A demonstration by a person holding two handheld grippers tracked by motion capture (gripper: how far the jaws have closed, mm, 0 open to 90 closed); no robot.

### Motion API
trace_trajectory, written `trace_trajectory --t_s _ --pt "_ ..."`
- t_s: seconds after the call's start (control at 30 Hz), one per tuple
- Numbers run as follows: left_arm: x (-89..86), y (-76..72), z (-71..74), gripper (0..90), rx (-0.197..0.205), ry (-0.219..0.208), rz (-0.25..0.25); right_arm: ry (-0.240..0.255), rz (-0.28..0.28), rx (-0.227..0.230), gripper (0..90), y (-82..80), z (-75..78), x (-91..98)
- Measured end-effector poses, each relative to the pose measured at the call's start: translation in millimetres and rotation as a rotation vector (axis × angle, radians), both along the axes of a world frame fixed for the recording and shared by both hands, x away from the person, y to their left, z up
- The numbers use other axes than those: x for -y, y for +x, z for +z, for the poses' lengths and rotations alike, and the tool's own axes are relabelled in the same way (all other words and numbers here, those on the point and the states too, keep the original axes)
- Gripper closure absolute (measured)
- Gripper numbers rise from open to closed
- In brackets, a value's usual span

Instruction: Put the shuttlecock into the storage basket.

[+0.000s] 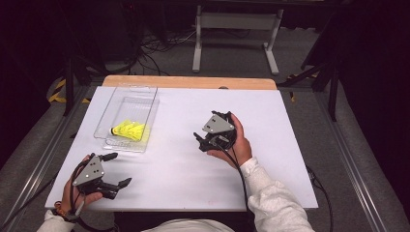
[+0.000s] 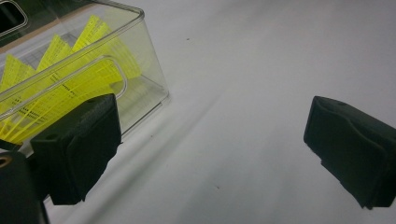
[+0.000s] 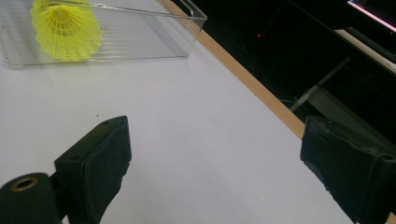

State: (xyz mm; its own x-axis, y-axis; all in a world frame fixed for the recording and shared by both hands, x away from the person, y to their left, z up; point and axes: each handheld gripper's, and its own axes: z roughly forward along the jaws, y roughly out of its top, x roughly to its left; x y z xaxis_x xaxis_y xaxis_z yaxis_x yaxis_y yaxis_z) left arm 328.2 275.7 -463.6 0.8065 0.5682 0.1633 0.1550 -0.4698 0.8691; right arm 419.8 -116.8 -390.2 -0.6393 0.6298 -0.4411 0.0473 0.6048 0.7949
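Note:
A clear plastic tray (image 1: 121, 99) stands at the table's left rear, with yellow shuttlecocks (image 1: 129, 130) lying at its near end. My left gripper (image 1: 117, 169) rests at the front left corner, open and with nothing in it. In the left gripper view the left gripper (image 2: 210, 140) has its jaws wide apart, and the tray's corner (image 2: 149, 70) with the shuttlecocks' yellow skirts (image 2: 70, 79) lies just beyond the left one. My right gripper (image 1: 200, 141) sits mid-table, right of the tray. In its own view the right gripper (image 3: 219, 163) is open and bare, facing a shuttlecock (image 3: 67, 28) in the tray (image 3: 154, 37).
A white sheet (image 1: 270, 145) covers the table, with a wooden strip (image 1: 193, 82) along the far edge, also the wooden edge (image 3: 243, 79) in the right gripper view. Beyond it are a dark floor, cables and a metal stand (image 1: 237, 29).

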Motion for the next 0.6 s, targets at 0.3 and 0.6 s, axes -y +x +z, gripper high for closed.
trace_trajectory --t_s 0.3,0.6 --pt "0.2 -0.6 0.5 5.0 0.003 -0.003 0.001 0.008 -0.005 0.018 9.0 -8.0 1.4 12.4" --pt "-0.1 0.3 0.6 5.0 0.003 -0.001 0.001 0.005 -0.011 0.022 8.8 -15.1 -0.1 23.5"
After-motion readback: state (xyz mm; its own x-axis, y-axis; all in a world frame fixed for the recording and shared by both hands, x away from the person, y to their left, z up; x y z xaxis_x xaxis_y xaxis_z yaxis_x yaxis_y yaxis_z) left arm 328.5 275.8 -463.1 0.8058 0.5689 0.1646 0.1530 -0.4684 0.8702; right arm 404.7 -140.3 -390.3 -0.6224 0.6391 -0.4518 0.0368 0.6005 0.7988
